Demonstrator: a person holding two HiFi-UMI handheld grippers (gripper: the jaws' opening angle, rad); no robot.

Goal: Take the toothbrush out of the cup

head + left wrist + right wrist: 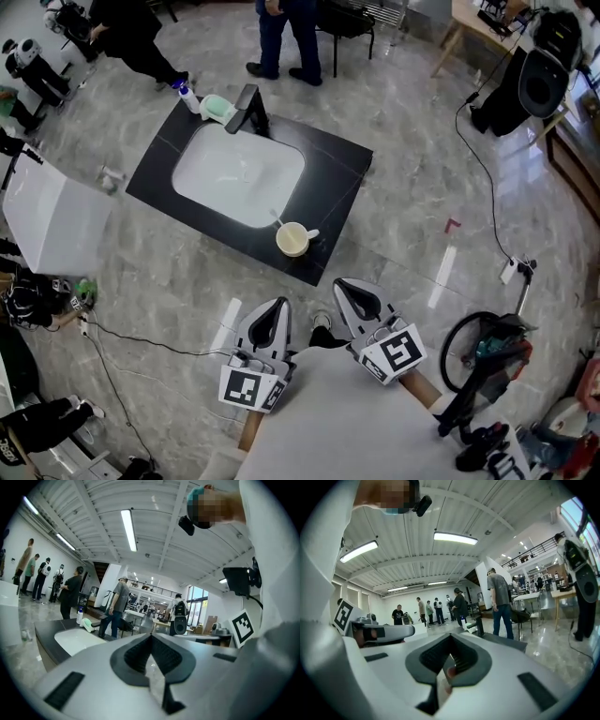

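A cream cup [292, 240] stands on the black counter [339, 164], near its front edge and just in front of the white sink [234, 178]. A thin white toothbrush [278, 220] leans out of the cup toward the sink. My left gripper [280, 304] and right gripper [343, 284] hover side by side over the floor, short of the counter and apart from the cup. In the left gripper view the jaws [151, 635] meet with nothing between them. The right gripper view shows the same [450, 637]. The cup is hidden in both gripper views.
A black faucet [248, 111], a green object [217, 108] and a small bottle [190, 97] sit at the counter's far end. People stand beyond it [286, 37]. A white panel [56, 225] lies left, cables cross the floor, and a wheeled frame [487, 361] stands right.
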